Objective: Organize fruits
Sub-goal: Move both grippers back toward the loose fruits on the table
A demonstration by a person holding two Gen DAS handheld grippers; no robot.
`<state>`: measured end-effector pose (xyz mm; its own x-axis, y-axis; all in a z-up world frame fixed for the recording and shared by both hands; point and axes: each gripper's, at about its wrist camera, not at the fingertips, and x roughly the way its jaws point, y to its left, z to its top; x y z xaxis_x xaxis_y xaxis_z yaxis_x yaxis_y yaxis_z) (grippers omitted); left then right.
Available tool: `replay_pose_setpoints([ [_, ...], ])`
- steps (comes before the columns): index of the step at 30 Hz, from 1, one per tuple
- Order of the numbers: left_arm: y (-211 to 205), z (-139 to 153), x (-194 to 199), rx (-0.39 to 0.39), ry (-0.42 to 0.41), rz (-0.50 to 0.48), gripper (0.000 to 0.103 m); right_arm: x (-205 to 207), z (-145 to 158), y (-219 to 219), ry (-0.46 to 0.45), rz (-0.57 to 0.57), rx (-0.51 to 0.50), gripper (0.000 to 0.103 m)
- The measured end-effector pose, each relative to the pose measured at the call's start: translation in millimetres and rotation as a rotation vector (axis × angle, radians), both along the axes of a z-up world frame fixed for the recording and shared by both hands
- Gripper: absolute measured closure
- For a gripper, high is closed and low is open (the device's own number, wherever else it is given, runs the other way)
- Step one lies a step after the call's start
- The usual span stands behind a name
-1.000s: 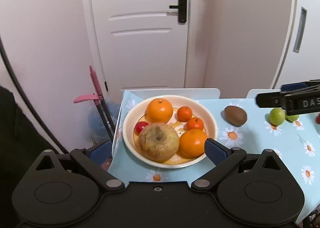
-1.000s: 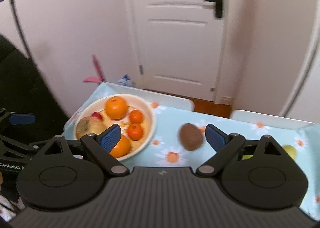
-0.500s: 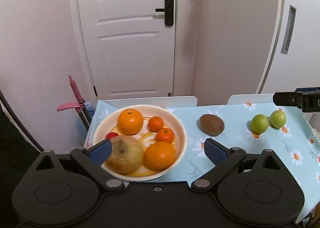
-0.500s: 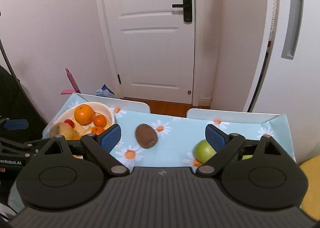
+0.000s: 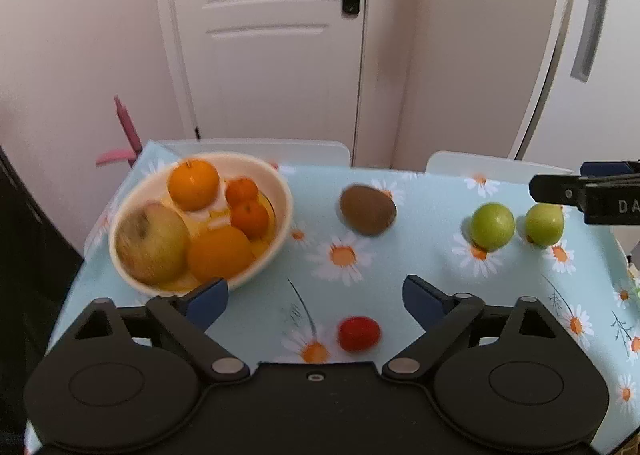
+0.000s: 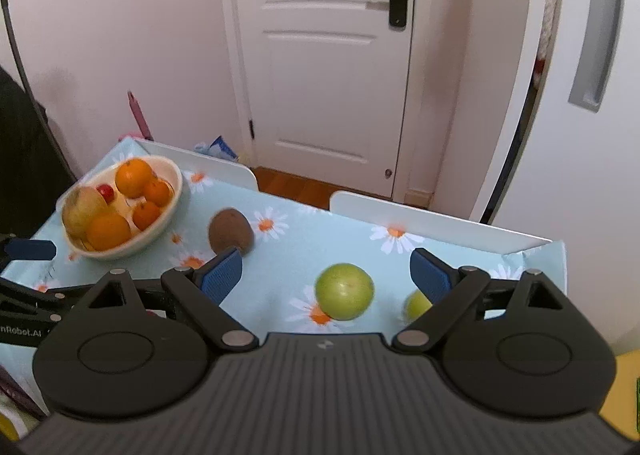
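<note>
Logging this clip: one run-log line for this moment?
left gripper: closing, empty, above red fruit | right gripper: open, above green fruit | bowl: full

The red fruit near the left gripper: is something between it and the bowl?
Nothing visible stands between them. The red fruit lies on bare cloth between the closing jaws of the left gripper, untouched; the bowl is ahead to its left; the kiwi lies aside.

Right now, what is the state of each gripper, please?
Left gripper: jaws closing, nothing gripped yet.
Right gripper: open, holding nothing.
</note>
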<state>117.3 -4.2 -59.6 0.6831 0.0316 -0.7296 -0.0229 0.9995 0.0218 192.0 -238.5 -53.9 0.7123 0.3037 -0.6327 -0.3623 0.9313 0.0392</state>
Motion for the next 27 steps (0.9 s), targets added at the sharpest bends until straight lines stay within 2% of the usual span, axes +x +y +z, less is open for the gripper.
replay_pose_setpoints([
  [4,-17.0,-19.2,0.9,0.013,0.028,0.048,0.016,16.1,-18.5,-10.4,0.024,0.051,-0.016,0.0],
  [6,-23.9,-29.1,2.1,0.022,0.041,0.067,0.025,23.4,-27.3,-13.8,0.031,0.085,-0.029,0.0],
  [10,-37.1,-47.1,6.6,0.055,0.076,0.091,0.033,35.8,-42.0,-16.8,0.036,0.145,-0.055,0.0],
  [12,-42.5,-54.5,8.0,0.067,0.091,0.101,0.041,41.5,-48.4,-18.0,0.04,0.17,-0.058,0.0],
  [15,-46.1,-64.8,11.8,0.069,0.104,0.121,0.046,49.0,-56.8,-18.0,0.049,0.198,-0.063,0.001],
  [19,-50.2,-72.1,18.4,0.071,0.107,0.141,0.049,55.9,-65.0,-17.2,0.061,0.226,-0.066,0.003],
  [23,-48.1,-78.3,24.3,0.058,0.119,0.158,0.063,60.4,-70.4,-14.1,0.078,0.253,-0.076,0.011],
  [27,-47.4,-77.5,24.1,0.055,0.116,0.164,0.063,63.6,-74.0,-12.1,0.086,0.268,-0.078,0.014],
])
